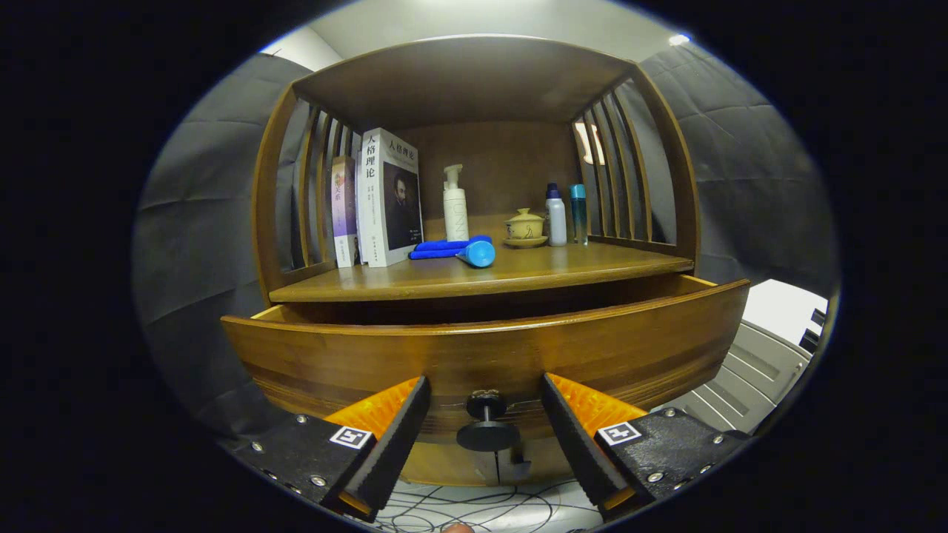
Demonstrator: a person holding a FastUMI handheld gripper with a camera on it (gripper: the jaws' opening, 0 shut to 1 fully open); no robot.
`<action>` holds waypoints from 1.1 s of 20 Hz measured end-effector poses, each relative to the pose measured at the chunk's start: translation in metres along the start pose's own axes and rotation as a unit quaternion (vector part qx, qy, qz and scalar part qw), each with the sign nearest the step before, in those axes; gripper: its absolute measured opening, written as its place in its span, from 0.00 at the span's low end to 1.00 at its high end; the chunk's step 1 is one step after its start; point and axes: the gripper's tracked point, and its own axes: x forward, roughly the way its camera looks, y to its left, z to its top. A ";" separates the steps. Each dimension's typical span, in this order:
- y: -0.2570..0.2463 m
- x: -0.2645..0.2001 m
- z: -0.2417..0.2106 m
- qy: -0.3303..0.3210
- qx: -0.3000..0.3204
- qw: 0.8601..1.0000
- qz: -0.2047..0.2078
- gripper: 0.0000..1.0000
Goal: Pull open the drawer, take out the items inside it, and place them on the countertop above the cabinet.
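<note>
Two fingers of the gripper (485, 437) are standing wide apart, gripping nothing, flanking the knob (486, 423) of the pulled-out drawer (481, 355) to release it.

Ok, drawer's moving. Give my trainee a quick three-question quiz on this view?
1. True or false: the drawer is pulled partly out.
2. What sits between the open claw's fingers? A) knob B) book C) bottle
3. Fill in: the blue tube lies on the ____ beside the blue cloth.

Key: 1 true. 2 A, the knob, untouched by either finger. 3 countertop.
</note>
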 end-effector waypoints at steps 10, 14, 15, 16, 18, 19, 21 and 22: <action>0.000 0.053 0.011 -0.007 -0.017 1.000 0.007 0.95; 0.001 0.065 0.014 -0.009 -0.035 0.999 0.003 0.95; 0.001 0.067 0.014 -0.010 -0.036 0.999 0.004 0.95; 0.001 0.067 0.014 -0.011 -0.035 0.999 0.004 0.95; 0.001 0.067 0.015 -0.015 -0.035 0.999 0.005 0.95; 0.000 0.066 0.014 -0.015 -0.038 0.999 0.006 0.95; 0.001 0.064 0.019 -0.014 -0.040 0.999 0.013 0.94; 0.004 0.060 0.026 -0.017 -0.042 0.999 0.025 0.95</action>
